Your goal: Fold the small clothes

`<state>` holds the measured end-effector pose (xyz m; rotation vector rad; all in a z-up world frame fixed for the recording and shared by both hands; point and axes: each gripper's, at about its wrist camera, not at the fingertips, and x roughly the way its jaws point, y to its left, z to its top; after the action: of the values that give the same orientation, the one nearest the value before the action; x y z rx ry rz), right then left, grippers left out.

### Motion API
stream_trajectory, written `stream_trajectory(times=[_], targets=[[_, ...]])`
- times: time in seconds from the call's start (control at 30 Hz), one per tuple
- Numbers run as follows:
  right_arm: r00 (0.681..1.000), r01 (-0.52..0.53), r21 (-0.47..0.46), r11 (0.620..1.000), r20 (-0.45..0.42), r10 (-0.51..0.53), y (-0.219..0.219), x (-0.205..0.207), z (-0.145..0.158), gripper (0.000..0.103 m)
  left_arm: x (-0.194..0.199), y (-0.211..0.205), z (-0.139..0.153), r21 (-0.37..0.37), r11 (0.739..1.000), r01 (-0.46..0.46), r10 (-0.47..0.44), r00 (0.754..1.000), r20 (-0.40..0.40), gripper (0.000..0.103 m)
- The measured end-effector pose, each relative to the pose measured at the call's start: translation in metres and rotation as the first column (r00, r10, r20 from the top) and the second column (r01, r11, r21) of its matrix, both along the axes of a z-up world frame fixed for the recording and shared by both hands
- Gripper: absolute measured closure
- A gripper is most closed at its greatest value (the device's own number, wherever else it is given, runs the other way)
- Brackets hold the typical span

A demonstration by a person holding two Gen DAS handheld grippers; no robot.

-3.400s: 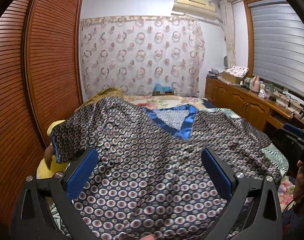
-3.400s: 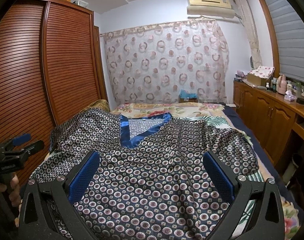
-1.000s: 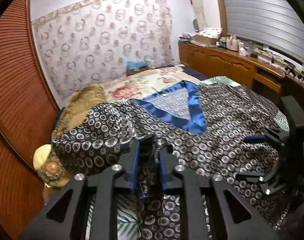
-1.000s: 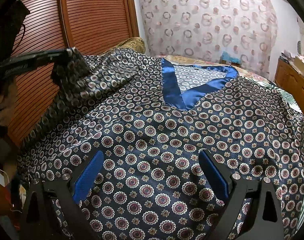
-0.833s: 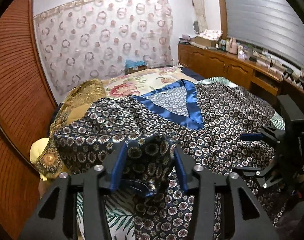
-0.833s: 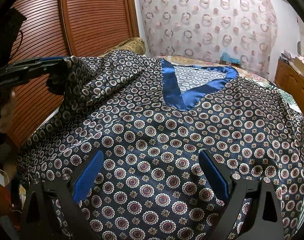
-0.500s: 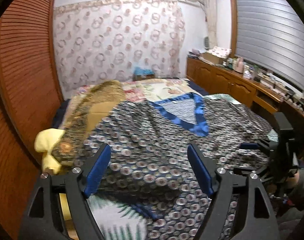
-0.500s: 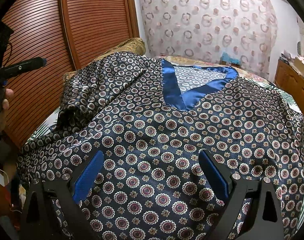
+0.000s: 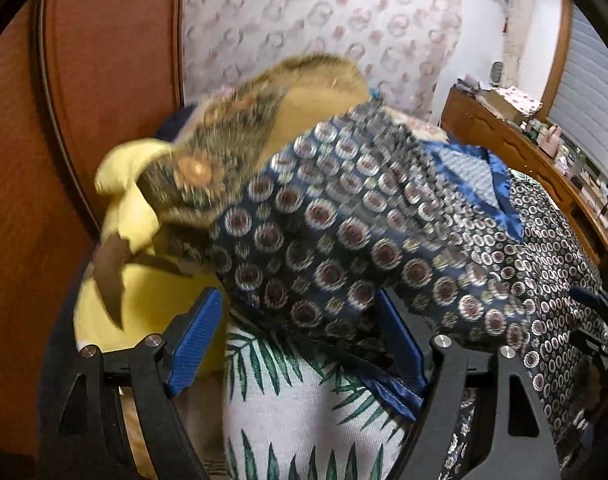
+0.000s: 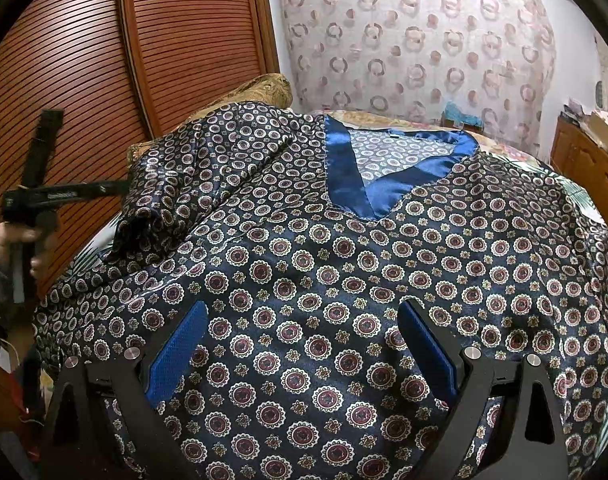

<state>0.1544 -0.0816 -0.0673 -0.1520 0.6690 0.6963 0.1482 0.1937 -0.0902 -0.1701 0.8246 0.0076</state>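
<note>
A dark navy satin shirt (image 10: 344, 260) with round medallions and a blue V-neck (image 10: 344, 176) lies spread on the bed. Its left sleeve (image 10: 207, 176) lies folded inward over the shoulder. My left gripper (image 9: 299, 340) is open and low at the bed's left edge. The folded sleeve's edge (image 9: 312, 280) reaches between its blue pads (image 9: 195, 340) without being pinched. In the right wrist view that left gripper (image 10: 43, 196) is held by a hand beside the sleeve. My right gripper (image 10: 301, 354) stands open over the shirt's front, with nothing gripped.
A slatted wooden wardrobe (image 10: 103, 60) runs close along the bed's left side. A gold patterned pillow (image 9: 283, 100) and a yellow cloth (image 9: 135, 280) lie at the left. Leaf-print bedding (image 9: 295, 400) shows beneath. A wooden cabinet (image 9: 524, 152) lines the right wall.
The left gripper opened and let go of the sleeve, then dropped down and left toward the bed's edge, rolling as it went. The sleeve now rests folded. The right gripper kept still.
</note>
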Motion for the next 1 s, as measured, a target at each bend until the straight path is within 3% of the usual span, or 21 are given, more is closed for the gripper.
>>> stream_trajectory(times=[0.13, 0.2, 0.33, 0.37, 0.47, 0.63, 0.77, 1.0], targets=[[1.000, 0.000, 0.001, 1.000, 0.000, 0.000, 0.000, 0.001, 0.000, 0.006, 0.008, 0.001, -0.012, -0.034, 0.999, -0.004, 0.002, 0.999, -0.051, 0.024], [1.000, -0.001, -0.001, 1.000, 0.003, 0.001, 0.000, 0.000, 0.000, 0.006, 0.010, 0.001, -0.018, -0.028, 1.000, -0.013, 0.011, 0.998, -0.068, 0.029], [1.000, -0.002, -0.001, 1.000, 0.006, 0.002, 0.000, -0.001, 0.000, 0.006, 0.007, 0.004, -0.021, 0.009, 0.998, -0.056, 0.056, 0.996, -0.068, 0.057], [1.000, -0.002, -0.002, 1.000, 0.006, 0.002, 0.000, -0.001, -0.001, 0.006, 0.004, 0.008, -0.020, 0.023, 0.997, -0.075, 0.077, 0.995, -0.060, 0.073], [1.000, -0.003, -0.002, 1.000, 0.005, 0.003, 0.000, -0.001, -0.001, 0.006, -0.006, 0.016, -0.013, 0.025, 0.996, -0.088, 0.089, 0.995, -0.040, 0.097], [1.000, -0.005, -0.002, 1.000, 0.005, 0.005, 0.001, -0.001, 0.000, 0.006, -0.019, 0.014, 0.008, 0.040, 0.996, -0.080, 0.079, 0.997, 0.024, 0.099], [1.000, -0.005, -0.002, 1.000, 0.004, 0.005, 0.001, -0.001, 0.000, 0.006, -0.021, -0.009, 0.044, 0.042, 0.999, -0.033, 0.028, 0.994, 0.108, 0.100], [1.000, -0.004, 0.000, 1.000, 0.004, 0.004, 0.000, -0.002, -0.001, 0.006, 0.012, -0.096, 0.101, 0.079, 0.982, 0.174, -0.186, 0.966, 0.179, 0.100]])
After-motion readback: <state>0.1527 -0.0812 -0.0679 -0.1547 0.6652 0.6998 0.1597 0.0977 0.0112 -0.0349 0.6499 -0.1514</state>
